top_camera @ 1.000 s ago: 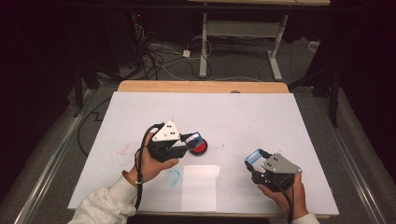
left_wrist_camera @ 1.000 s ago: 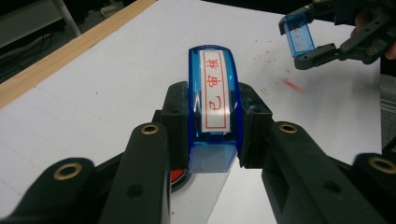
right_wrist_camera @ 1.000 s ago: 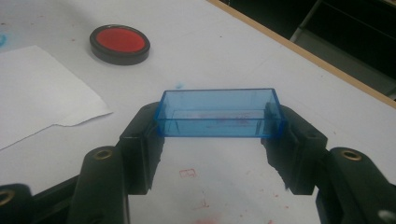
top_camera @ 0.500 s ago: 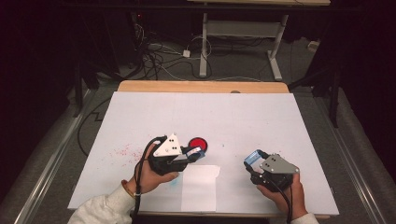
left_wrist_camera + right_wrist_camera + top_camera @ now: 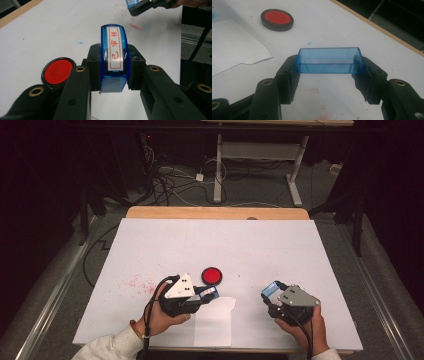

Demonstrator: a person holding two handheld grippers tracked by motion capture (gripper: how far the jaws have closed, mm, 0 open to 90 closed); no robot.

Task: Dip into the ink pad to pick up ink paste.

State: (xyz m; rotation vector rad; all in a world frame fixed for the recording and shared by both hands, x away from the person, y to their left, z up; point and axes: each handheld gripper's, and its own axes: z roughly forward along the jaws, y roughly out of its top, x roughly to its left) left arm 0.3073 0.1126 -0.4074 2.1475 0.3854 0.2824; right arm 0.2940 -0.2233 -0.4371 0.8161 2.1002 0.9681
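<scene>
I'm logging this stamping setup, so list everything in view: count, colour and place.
stamp: one, blue with a white label in red characters, clamped in the left tongs.
stamp cap: one, clear blue, open box shape, clamped in the right tongs.
ink pad: one, red in a black round rim, on the table just beyond the left tongs.
paper sheet: one, white, at the near table edge between the hands.
table: one, white top with red ink specks, wooden far edge.
left tongs: black, shut on the stamp.
right tongs: black, shut on the stamp cap.
</scene>
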